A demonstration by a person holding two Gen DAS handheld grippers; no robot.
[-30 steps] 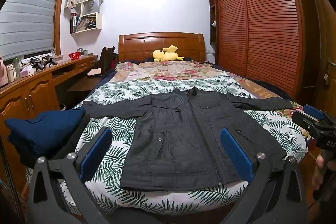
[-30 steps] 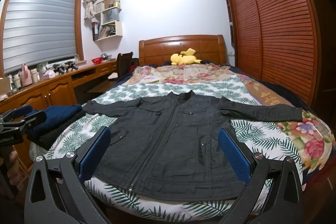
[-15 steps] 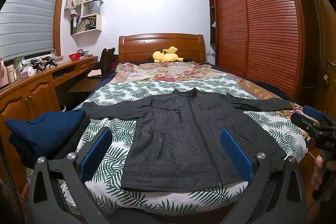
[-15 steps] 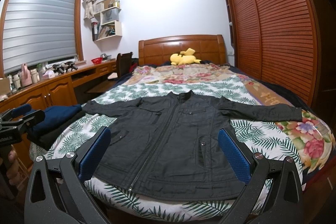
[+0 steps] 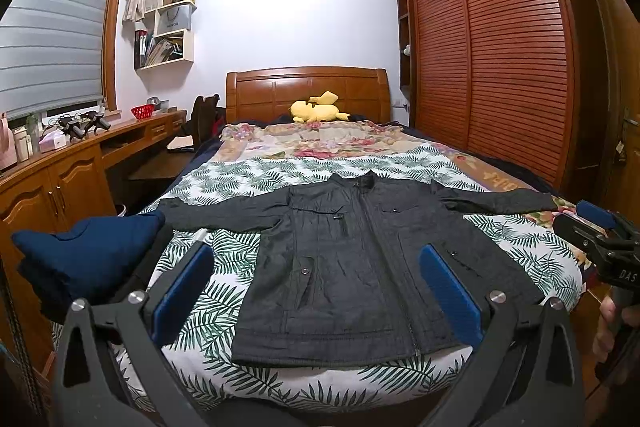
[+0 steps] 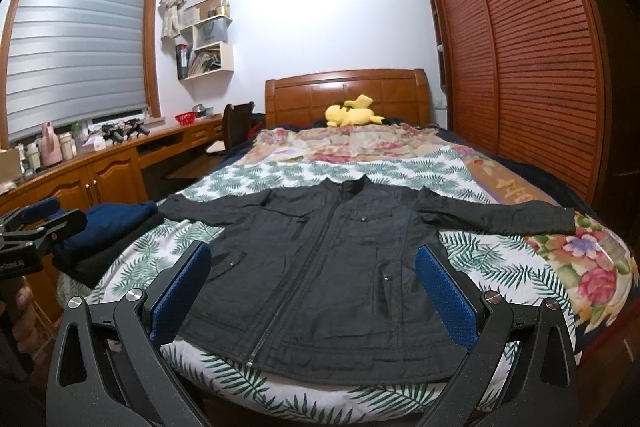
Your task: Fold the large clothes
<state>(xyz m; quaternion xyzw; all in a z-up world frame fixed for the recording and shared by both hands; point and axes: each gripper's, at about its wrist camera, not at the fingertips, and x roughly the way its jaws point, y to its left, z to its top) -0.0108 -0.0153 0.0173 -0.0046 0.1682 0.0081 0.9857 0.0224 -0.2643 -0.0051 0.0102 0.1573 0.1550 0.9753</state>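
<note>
White letters "DAS" on the right gripper (image 5: 596,223), cut-off white lettering on the left gripper (image 6: 42,217), too partial to read

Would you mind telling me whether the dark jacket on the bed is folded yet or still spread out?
Spread out. The jacket lies flat on the bed, front up and zipped, with both sleeves stretched sideways.

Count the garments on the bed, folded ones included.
At least 2: a dark jacket spread flat mid-bed, and a folded navy garment at the bed's left edge, atop something dark that may be another.
</note>
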